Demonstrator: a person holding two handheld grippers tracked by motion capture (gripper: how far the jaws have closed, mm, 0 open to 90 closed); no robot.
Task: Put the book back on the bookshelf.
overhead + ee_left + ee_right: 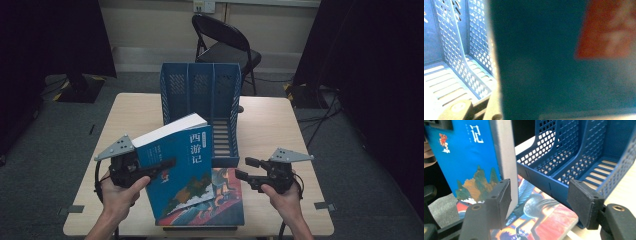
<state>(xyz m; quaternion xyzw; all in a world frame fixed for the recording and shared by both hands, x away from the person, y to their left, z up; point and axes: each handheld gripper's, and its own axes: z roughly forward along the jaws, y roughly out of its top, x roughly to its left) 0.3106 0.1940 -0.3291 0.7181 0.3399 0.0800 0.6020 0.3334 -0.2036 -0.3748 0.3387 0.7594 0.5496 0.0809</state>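
Nearest the high camera, the left gripper (150,170) clamps a blue paperback (177,167) by its left edge, lifted and tilted at centre frame over a second book (227,200) lying flat on the table (270,125). At lower right, the right gripper (243,168) stands wide open and empty. The step looks like filing the book: next, stand it upright and slide it into a slot of the blue file rack (200,90) behind.

Your high view looks forward and down over the worktop (280,125). Both gripper views sit close, sharing the blue file rack (202,92) and raised book (175,165).
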